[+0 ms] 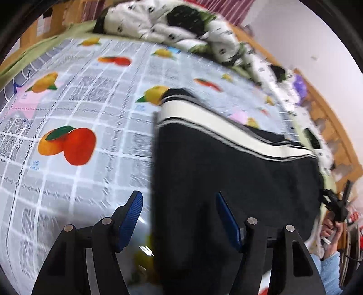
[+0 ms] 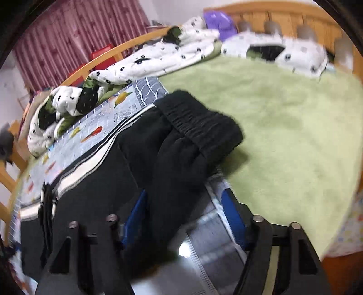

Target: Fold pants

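Left wrist view: black pants (image 1: 226,177) with a broad cream side stripe edged in thin dark and white lines lie flat on a glossy, fruit-printed plastic cloth (image 1: 74,109) spread over a bed. The left gripper (image 1: 179,217) hangs above the garment's straight left edge, its ribbed blue pads (image 1: 131,217) spread wide with nothing between them. A rumpled white quilt (image 1: 181,31) with black and green patches is heaped along the far side against a wooden bed rail (image 1: 329,118). Motion blur smears the cloth's fine print. At the right rim a hand (image 1: 332,229) holding the other black tool is only partly visible.

Right wrist view: the pants (image 2: 177,163) bunch into thick, fleecy folds, the gathered elastic waistband (image 2: 199,122) flopped over onto a fuzzy pale-green blanket (image 2: 283,127). The right gripper (image 2: 183,211) stands wide apart, straddling a fold of black fabric without pinching it. The headboard (image 2: 283,18) and a purple object (image 2: 217,22) behind the quilt (image 2: 158,56) are blurred beyond telling.
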`<state>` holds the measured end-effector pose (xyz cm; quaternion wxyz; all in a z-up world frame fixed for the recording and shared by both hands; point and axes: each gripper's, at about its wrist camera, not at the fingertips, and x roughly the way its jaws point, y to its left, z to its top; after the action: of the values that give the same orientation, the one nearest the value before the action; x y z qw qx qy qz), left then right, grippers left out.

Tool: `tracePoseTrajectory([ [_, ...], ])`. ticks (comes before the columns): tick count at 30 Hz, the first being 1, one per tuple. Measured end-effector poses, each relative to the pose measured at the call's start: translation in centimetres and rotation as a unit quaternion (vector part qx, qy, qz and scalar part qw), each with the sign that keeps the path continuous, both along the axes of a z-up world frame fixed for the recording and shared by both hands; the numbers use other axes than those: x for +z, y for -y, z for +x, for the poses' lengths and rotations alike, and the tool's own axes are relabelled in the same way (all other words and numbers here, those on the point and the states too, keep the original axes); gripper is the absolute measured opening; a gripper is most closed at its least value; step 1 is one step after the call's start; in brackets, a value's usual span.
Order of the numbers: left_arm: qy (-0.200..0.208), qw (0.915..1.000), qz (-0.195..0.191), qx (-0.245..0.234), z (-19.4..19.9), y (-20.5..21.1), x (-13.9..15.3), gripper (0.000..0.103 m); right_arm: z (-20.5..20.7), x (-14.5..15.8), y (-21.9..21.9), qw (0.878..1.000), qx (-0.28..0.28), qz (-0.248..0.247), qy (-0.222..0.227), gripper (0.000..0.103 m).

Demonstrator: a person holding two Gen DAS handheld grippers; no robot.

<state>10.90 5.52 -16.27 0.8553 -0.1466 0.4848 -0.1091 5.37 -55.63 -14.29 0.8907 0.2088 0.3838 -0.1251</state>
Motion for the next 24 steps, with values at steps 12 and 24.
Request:
tracePoseTrajectory([
  [12, -0.012, 0.9971, -0.074, -0.010, 5.7, 1.0, -0.3, 0.011, 4.1, 3.7, -2.4, 0.997, 0.011, -0.051, 0.050, 0.020],
  [24, 0.044, 0.9969, -0.065, 0.006, 8.1, -6.1, 5.9, 0.010, 7.1, 15.3, -15.1, 0.978, 0.094, -0.111, 0.149, 0.015],
])
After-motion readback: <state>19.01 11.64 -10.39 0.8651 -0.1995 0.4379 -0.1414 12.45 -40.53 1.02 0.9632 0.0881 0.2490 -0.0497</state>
